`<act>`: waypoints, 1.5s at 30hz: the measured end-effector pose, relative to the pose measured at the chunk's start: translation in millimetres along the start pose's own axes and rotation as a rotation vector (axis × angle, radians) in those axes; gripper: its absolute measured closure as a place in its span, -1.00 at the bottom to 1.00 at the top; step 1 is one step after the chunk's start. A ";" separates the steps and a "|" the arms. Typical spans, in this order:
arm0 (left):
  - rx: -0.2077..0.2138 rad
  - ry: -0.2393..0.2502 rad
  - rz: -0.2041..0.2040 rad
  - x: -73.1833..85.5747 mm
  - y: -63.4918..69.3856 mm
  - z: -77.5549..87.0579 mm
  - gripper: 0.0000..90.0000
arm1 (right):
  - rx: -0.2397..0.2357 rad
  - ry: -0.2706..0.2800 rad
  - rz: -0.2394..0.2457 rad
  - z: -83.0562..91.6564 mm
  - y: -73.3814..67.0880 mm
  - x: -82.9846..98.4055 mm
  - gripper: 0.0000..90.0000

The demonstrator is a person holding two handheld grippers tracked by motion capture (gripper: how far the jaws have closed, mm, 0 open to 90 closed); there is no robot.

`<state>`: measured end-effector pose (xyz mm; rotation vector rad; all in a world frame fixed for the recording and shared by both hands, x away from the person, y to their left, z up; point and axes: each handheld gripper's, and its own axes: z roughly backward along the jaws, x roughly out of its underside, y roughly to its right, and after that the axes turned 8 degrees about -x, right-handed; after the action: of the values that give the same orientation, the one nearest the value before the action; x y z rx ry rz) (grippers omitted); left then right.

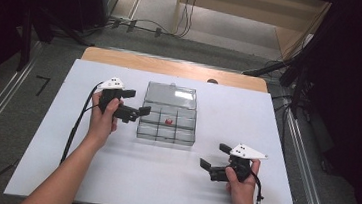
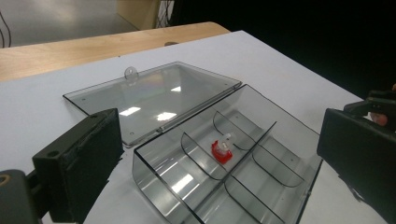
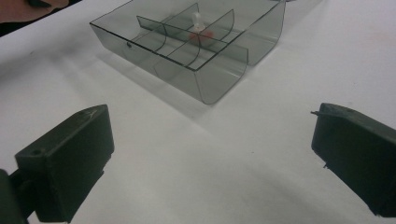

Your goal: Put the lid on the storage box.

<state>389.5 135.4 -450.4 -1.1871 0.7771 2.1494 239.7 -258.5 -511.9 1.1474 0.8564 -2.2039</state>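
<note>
A clear smoky plastic compartment box (image 1: 166, 131) lies on the white table with its lid (image 1: 170, 95) folded flat behind it. A small red and white piece (image 1: 168, 121) sits in the middle compartment of the back row; it shows as the red piece (image 2: 222, 150) and again as the red piece (image 3: 200, 28). My left gripper (image 1: 137, 103) is open just left of the box (image 2: 261, 186), jaws empty. My right gripper (image 1: 215, 155) is open near the table's front right, pointing at the box (image 3: 205, 79) from a distance, with nothing between its jaws.
The white sheet (image 1: 111, 175) covers the table, with a wooden strip (image 1: 172, 67) bare along the far edge. Cables (image 1: 74, 132) trail from both grippers. Dark stands and floor cables lie beyond the table. Open white surface surrounds the box.
</note>
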 end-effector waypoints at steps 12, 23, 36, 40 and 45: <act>-0.049 -0.057 0.045 -1.2 -12.8 -24.7 -0.93 | -0.004 0.002 -0.001 -0.8 -0.3 0.0 -1.00; -0.087 -0.091 0.140 -2.9 -29.4 -40.4 -0.75 | -0.014 -0.007 -0.003 -3.9 -0.8 0.1 -1.00; -0.085 -0.138 0.226 -3.7 -47.6 -50.6 -0.44 | -0.059 0.001 0.009 -8.5 -4.2 -12.2 -1.00; -0.084 -0.155 0.235 -2.4 -48.4 -56.0 -0.36 | -0.059 0.018 0.000 -10.1 -1.0 -20.9 -1.00; -0.088 -0.159 0.272 1.0 -54.3 -59.7 -0.28 | -0.055 0.005 0.010 -15.4 4.2 -36.8 -1.00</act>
<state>459.9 129.8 -489.3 -0.9837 0.8189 2.4888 269.5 -244.8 -488.9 1.1293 0.9058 -2.1565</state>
